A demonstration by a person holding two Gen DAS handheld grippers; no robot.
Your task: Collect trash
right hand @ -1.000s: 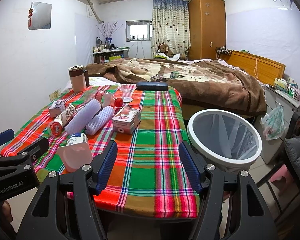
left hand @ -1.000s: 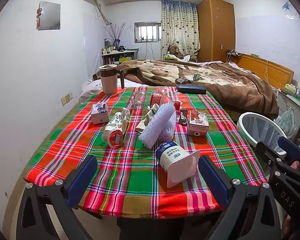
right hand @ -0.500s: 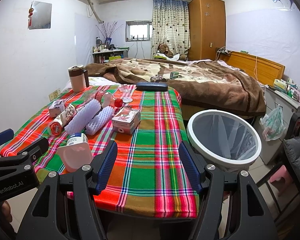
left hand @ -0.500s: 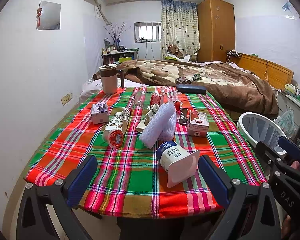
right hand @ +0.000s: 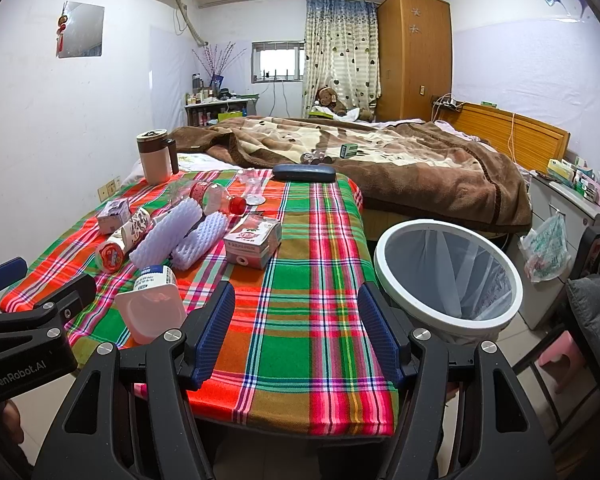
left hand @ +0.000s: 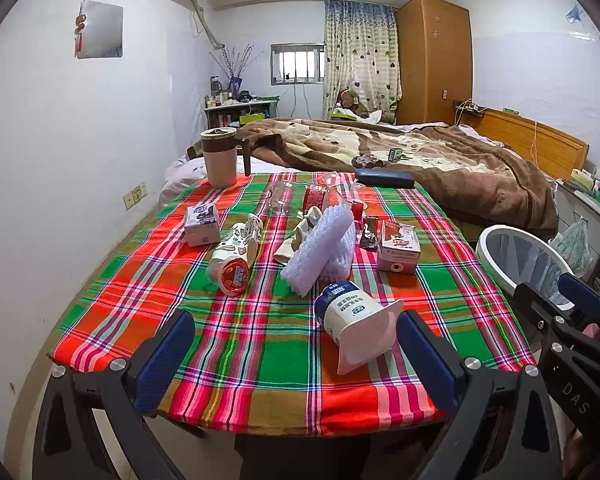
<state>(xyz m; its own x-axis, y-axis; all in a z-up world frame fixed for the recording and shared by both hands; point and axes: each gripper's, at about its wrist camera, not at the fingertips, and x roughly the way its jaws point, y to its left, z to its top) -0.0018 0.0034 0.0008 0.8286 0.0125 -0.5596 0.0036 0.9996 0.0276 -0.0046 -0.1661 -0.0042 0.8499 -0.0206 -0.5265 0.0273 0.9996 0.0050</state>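
Observation:
Trash lies on the plaid tablecloth (left hand: 260, 344): a tipped white yogurt cup (left hand: 355, 326), white foam netting (left hand: 323, 246), a lying paper cup with a red lid (left hand: 234, 258), a pink carton (left hand: 397, 246), a small purple box (left hand: 202, 220) and a plastic bottle (right hand: 214, 196). My left gripper (left hand: 296, 356) is open and empty at the table's near edge, just short of the yogurt cup. My right gripper (right hand: 298, 332) is open and empty over the table's near right part. A white bin with a clear liner (right hand: 447, 276) stands right of the table.
A brown-lidded mug (left hand: 220, 156) and a dark case (left hand: 383, 178) stand at the table's far edge. A bed with a brown blanket (left hand: 439, 160) lies behind. A grey seat (right hand: 595, 312) and pink stool are at the right, beside the bin.

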